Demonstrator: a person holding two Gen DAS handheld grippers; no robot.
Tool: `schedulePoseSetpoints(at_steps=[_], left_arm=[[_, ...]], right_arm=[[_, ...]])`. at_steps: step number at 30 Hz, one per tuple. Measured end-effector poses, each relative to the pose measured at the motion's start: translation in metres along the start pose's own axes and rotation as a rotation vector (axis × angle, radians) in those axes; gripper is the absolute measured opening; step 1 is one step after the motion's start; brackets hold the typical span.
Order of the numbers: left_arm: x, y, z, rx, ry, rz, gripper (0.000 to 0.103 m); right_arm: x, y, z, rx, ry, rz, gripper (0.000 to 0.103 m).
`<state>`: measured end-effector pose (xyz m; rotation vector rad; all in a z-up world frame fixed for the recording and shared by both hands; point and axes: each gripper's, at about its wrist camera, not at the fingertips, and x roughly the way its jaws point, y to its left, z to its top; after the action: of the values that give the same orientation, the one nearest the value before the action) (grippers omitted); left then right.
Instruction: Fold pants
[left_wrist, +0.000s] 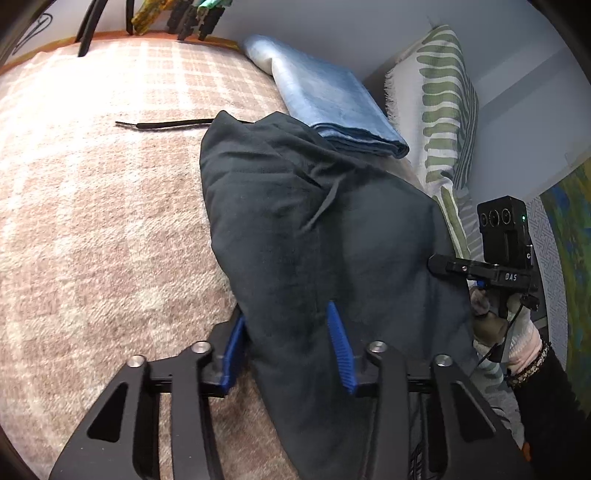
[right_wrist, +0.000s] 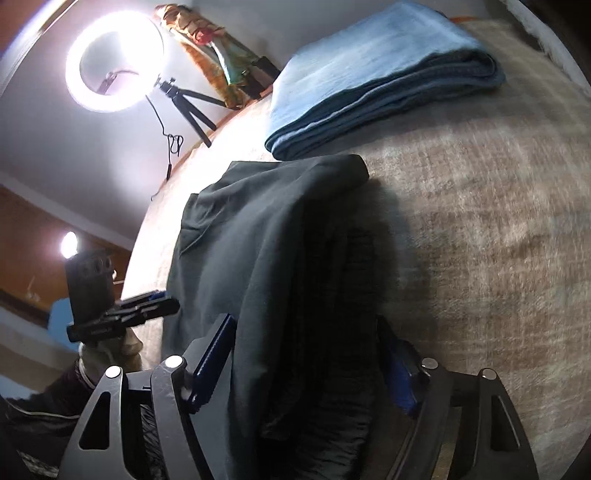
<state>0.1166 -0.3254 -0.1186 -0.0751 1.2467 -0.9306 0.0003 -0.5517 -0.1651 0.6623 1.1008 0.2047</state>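
Pants (left_wrist: 314, 229) lie roughly folded on the bed (left_wrist: 92, 221), unfinished; left tool (left_wrist: 291, 347) and right tool (right_wrist: 306, 365) each spread around the cloth.

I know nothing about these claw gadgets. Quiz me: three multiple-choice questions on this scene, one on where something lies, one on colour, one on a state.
1. Where do the folded blue jeans lie relative to the dark pants?
A) beyond them on the bed
B) under them
C) on the floor

2. What colour are the claw pads?
A) red
B) blue
C) white

3. How is the ring light?
A) off
B) lying flat
C) lit

Answers: 1 A, the jeans sit past the pants' far edge. 2 B, both claws show blue pads. 3 C, it glows brightly.
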Motion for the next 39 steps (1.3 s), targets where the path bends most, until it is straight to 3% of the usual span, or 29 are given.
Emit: schedulePoseSetpoints(at_steps=[2, 6, 10, 12, 14, 17, 20, 26, 39], left_arm=[[0.001, 0.001, 0.001, -0.006, 0.002, -0.004, 0.032], [0.004, 0.0, 0.004, -0.001, 0.008, -0.005, 0.032], [0.007, 0.004, 0.007, -0.013, 0.008, -0.014, 0.032], [0.009, 0.004, 0.008, -0.018, 0.004, -0.02, 0.032], [0.009, 0.005, 0.008, -0.019, 0.0, -0.023, 0.032], [0.011, 0.002, 0.008, 0.001, -0.006, -0.001, 0.017], [0.011, -0.003, 0.009, 0.018, -0.021, 0.016, 0.011], [-0.001, -0.018, 0.01, 0.09, -0.063, 0.048, 0.006], [-0.029, -0.059, 0.022, 0.197, -0.151, 0.063, 0.005]], right_arm=[[-0.003, -0.005, -0.001, 0.017, -0.002, 0.012, 0.056], [-0.003, -0.007, -0.001, 0.015, 0.003, 0.018, 0.054], [-0.002, -0.009, -0.001, 0.047, -0.003, 0.056, 0.071], [0.0, 0.0, -0.001, 0.006, 0.002, 0.002, 0.066], [-0.001, 0.002, -0.003, 0.011, -0.003, -0.032, 0.054], [-0.01, 0.005, -0.005, 0.03, -0.033, -0.03, 0.038], [-0.018, 0.021, -0.008, -0.002, -0.06, -0.076, 0.032], [-0.028, 0.051, -0.009, -0.062, -0.083, -0.17, 0.028], [-0.051, 0.088, -0.011, -0.149, -0.15, -0.238, 0.027]])
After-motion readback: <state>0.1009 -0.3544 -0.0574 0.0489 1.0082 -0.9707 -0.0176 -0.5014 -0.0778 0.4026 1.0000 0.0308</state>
